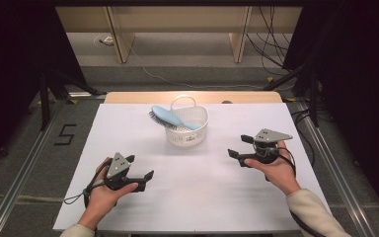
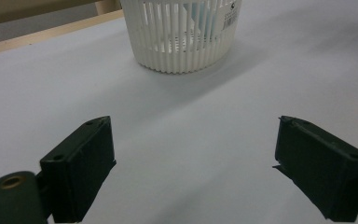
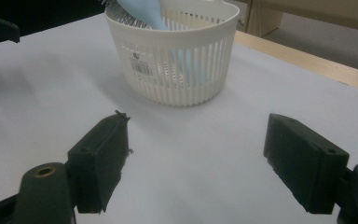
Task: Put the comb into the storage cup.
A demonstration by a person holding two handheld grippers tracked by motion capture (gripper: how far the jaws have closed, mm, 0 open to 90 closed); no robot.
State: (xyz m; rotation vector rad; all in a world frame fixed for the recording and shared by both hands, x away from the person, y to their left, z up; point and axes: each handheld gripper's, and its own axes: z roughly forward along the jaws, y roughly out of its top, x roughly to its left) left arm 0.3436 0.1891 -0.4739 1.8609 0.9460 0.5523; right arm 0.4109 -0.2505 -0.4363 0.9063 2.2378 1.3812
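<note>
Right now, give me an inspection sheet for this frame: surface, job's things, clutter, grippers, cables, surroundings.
Surface: white sheet over a wooden table; the wood shows along the far edge.
Job's things: white slatted basket with a handle, standing upright at the far middle; a light blue hairbrush lies tilted in it, bristle head sticking out over the rim to the left.
Clutter: nothing seen.
Grippers: left gripper and right gripper both open, holding nothing, each held in a hand on the near half, apart from the basket.
Cables: one trails from each gripper; more lie on the floor beyond the table.
Surroundings: floor rails on both sides, a "5" marked on the floor at left, wooden furniture legs behind.
</note>
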